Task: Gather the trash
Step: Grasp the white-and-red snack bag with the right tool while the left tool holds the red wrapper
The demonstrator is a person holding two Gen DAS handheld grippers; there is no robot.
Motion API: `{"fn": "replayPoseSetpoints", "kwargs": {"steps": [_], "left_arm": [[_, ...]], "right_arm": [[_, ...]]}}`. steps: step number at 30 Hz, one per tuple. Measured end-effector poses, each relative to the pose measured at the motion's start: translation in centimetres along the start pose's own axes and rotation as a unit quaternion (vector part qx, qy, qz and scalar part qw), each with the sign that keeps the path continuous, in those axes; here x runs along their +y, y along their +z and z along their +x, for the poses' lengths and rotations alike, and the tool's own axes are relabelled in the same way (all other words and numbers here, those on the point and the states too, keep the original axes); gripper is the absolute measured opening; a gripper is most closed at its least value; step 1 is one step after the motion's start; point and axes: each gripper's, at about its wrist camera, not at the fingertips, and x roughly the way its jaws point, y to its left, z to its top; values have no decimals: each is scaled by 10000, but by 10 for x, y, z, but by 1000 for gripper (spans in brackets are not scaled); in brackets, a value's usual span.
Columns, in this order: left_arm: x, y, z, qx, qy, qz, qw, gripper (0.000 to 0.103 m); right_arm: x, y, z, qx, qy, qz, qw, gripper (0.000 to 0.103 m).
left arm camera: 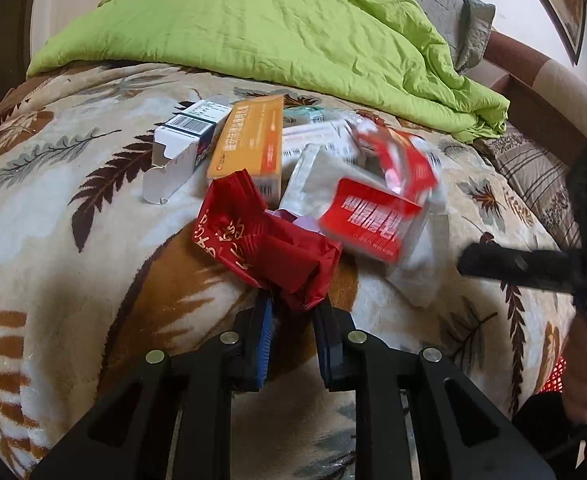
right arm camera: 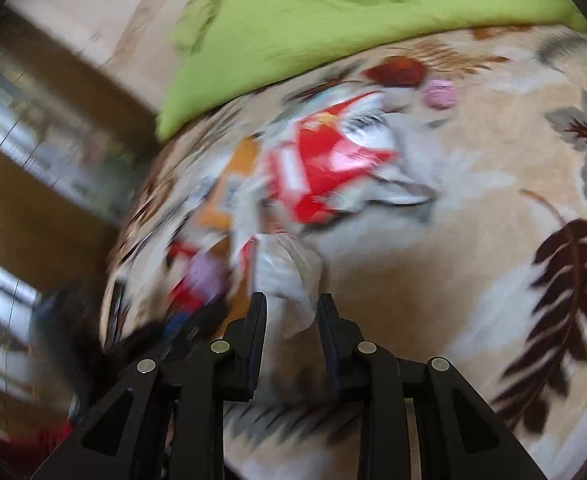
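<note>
A heap of trash lies on a leaf-patterned blanket (left arm camera: pixel 53 220): an open white-and-blue box (left arm camera: pixel 189 132), an orange box (left arm camera: pixel 249 140), a red box (left arm camera: pixel 369 224), a red-and-white pouch (left arm camera: pixel 401 156) and a whitish plastic bag (left arm camera: pixel 413 276). My left gripper (left arm camera: pixel 291 300) is shut on the near end of a crumpled red wrapper (left arm camera: pixel 261 244). In the right wrist view, which is blurred, my right gripper (right arm camera: pixel 291 300) is closed around a fold of the whitish bag (right arm camera: pixel 289 276), with the red pouch (right arm camera: pixel 333 160) beyond. The right gripper (left arm camera: pixel 513 264) also shows at the right edge of the left wrist view.
A green quilt (left arm camera: pixel 293 20) is bunched at the back of the bed. A small pink object (right arm camera: pixel 439 94) lies on the blanket past the heap. A hand (left arm camera: pixel 585 380) holds the right gripper. A wooden headboard (left arm camera: pixel 533 92) stands at the right.
</note>
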Motion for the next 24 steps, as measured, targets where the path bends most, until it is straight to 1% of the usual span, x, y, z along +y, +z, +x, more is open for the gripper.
{"fn": "replayPoseSetpoints", "kwargs": {"steps": [1, 3, 4, 5, 7, 10, 14, 15, 17, 20, 22, 24], "left_arm": [[1, 0, -1, -11, 11, -19, 10000, 19], [3, 0, -3, -63, 61, -53, 9999, 19], [3, 1, -4, -73, 85, -69, 9999, 19], [5, 1, -5, -90, 101, -114, 9998, 19], [9, 2, -6, -90, 108, -194, 9997, 19], [14, 3, -6, -84, 83, -278, 9995, 19], [13, 3, -3, -59, 82, -261, 9996, 19], [14, 3, -3, -60, 78, -258, 9996, 19], [14, 4, -3, -62, 70, -270, 9996, 19], [11, 4, -4, -99, 96, -217, 9997, 19], [7, 3, -6, -159, 116, -127, 9997, 19], [3, 2, -8, -227, 90, -48, 9997, 19]], "right_arm": [[6, -1, -3, -44, -85, -156, 9998, 34], [16, 2, -9, -239, -434, -605, 9969, 52], [19, 6, -9, -306, -659, -835, 9939, 57], [21, 10, -8, -341, -744, -925, 9923, 61], [18, 22, -2, -360, -717, -944, 9923, 62], [8, 34, 20, -147, -621, -874, 9941, 63], [11, 32, 47, 65, -631, -878, 9941, 65], [13, 29, 53, 114, -666, -920, 9935, 64], [20, 21, 60, 199, -735, -948, 9926, 54], [30, 11, 50, -42, -932, -1086, 9897, 53], [35, 3, 37, -246, -953, -1058, 9895, 53], [39, -7, 23, -432, -1082, -1014, 9880, 53]]}}
